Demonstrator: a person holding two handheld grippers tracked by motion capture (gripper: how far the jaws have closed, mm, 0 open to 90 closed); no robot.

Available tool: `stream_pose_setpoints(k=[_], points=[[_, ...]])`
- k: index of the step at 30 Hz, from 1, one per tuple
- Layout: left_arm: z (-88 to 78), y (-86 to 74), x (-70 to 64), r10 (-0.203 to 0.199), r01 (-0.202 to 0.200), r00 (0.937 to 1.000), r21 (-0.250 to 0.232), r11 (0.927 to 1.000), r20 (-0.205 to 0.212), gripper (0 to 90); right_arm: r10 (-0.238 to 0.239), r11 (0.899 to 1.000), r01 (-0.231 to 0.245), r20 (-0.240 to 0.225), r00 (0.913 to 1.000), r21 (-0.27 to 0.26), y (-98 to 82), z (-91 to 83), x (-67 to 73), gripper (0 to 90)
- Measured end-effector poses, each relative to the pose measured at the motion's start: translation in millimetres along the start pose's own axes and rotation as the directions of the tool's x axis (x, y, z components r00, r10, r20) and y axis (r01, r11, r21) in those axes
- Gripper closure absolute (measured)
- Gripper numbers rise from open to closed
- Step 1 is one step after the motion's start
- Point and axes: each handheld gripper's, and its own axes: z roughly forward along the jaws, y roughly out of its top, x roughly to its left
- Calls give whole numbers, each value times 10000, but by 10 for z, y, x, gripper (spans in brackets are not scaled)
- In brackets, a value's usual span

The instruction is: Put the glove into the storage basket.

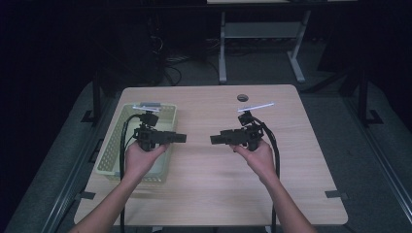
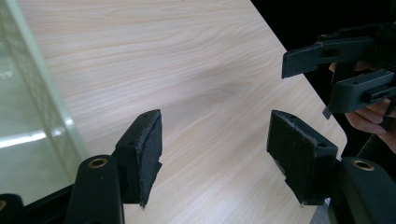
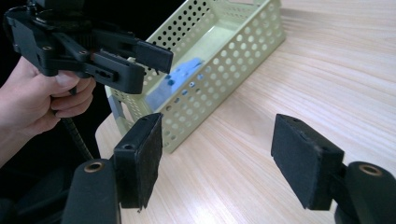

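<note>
Holding a gripper in each hand, you have both tools level above the wooden table (image 1: 204,184), their jaws aimed at each other across the bare middle of the board. Your left gripper (image 1: 180,138) sits at the inner edge of the pale green perforated basket (image 1: 112,145), which rests on the left part of the table; your left hand (image 1: 142,158) is over the basket's near half. Your right gripper (image 1: 214,140) is well apart from the basket, over open wood on the right half, with your right hand (image 1: 255,154) wrapped around its body from below. A clear gap of bare table lies between the two sets of jaw tips. In the left gripper view, your jaws stand apart with only wood grain showing between the two black pads (image 2: 148,149), so nothing is held; the basket's translucent wall (image 2: 32,107) runs along the left edge, and your other gripper (image 2: 343,63) shows at the upper right beyond the table's corner. In the right gripper view, your jaws are likewise spread wide with nothing between the pads (image 3: 140,158); the basket (image 3: 233,60) stretches away ahead, and a blue object (image 3: 180,79) lies inside it, seen through the holes and partly hidden by your left gripper (image 3: 140,60), which hangs in front of the basket's near end. What the blue object is I cannot tell from here. Neither gripper touches the basket or its contents.
</note>
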Motion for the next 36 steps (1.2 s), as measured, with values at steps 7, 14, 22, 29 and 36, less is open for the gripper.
stream_pose_setpoints(k=[7,14,22,29,36], points=[[88,7,-70,58,-57,9999,-74,10000,137,353,236,9996,-234,158,9996,-148,-88,-117,-97,322],[180,11,-153,178,-176,9993,-75,9998,319,353,272,9992,-266,196,9994,-284,-160,-214,-158,320],[290,10,-238,209,-209,9988,1,9998,445,349,652,9971,-642,251,9976,-406,-278,-347,-259,306],[390,5,-302,336,-339,9976,43,9994,609,346,798,9952,-781,277,9964,-581,-375,-445,-355,303],[451,-4,-362,403,-406,9968,28,9992,697,346,1103,9922,-1083,290,9935,-624,-470,-557,-419,298]])
